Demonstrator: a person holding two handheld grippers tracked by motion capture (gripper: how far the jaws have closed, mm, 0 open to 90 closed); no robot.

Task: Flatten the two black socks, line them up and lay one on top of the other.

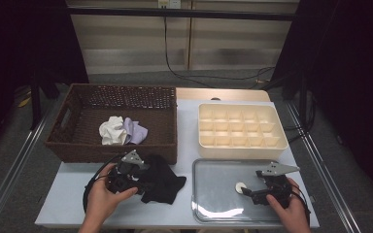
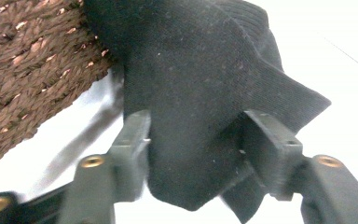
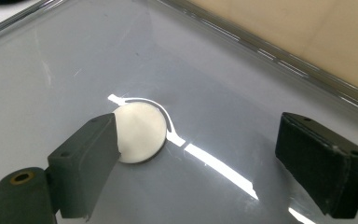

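Black sock [image 2: 200, 93], crumpled, by basket; white disc [image 3: 140, 133], flat on tray

Both forearms are brought in from the bench's near edge. The left gripper [image 1: 143, 182] is held low near the front left part of the bench, pointed rightward, its fingers [image 2: 133, 140] partway closed and pressed on dark fabric. The right gripper [image 1: 246, 191] is held near the front right corner, pointed leftward, its fingers [image 3: 91, 154] spread wide apart.
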